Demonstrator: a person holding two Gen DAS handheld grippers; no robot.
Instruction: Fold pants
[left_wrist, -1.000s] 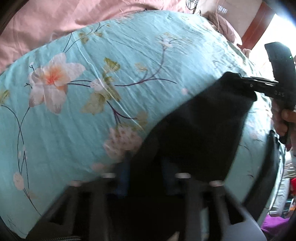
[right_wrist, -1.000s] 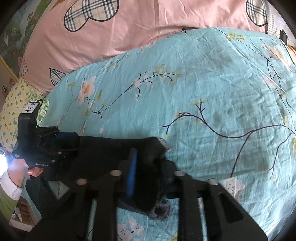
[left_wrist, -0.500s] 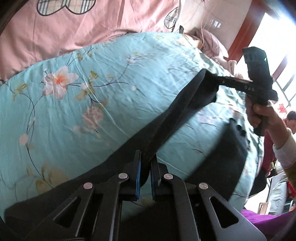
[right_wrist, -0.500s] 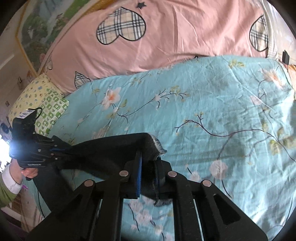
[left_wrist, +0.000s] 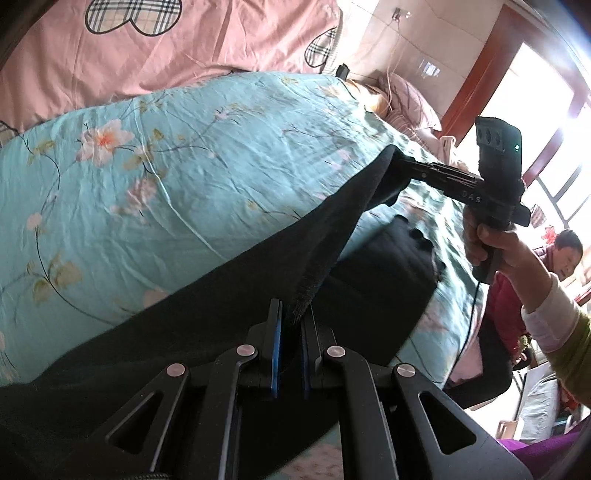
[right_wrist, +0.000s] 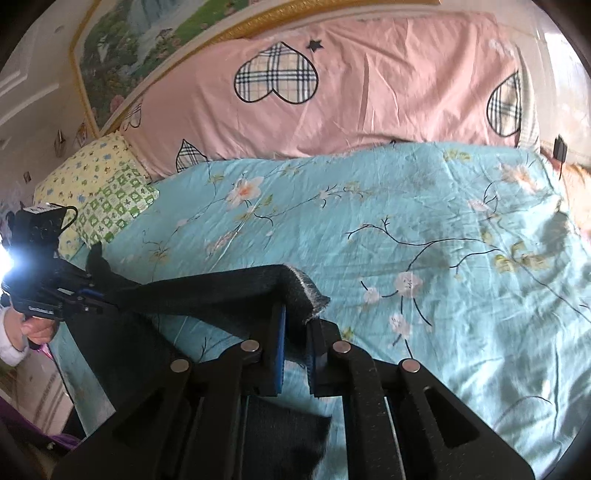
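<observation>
1. Black pants (left_wrist: 325, 236) hang stretched in the air above a teal floral bedspread (left_wrist: 177, 177), with the rest of the dark cloth draped down onto the bedspread below the raised edge.
2. The left gripper (left_wrist: 291, 343) has its blue-padded fingers (left_wrist: 275, 350) pinched nearly closed on 1 end of the raised edge.
3. The right gripper (right_wrist: 295, 347) clamps the other end, a frayed corner bunched between its blue pads (right_wrist: 279, 343); loose cloth sags beneath it.
4. In the left wrist view, the right gripper (left_wrist: 400, 164) reaches in level over the bedspread's right side, a bare hand (left_wrist: 495, 243) wrapped around its handle.
5. Beyond the bedspread lies a pink quilt (right_wrist: 351, 92) with plaid hearts; a yellow-green patterned pillow (right_wrist: 99, 177) sits at its left corner.
6. A seated person (left_wrist: 561, 254) in red is visible off the bedspread's right edge.
</observation>
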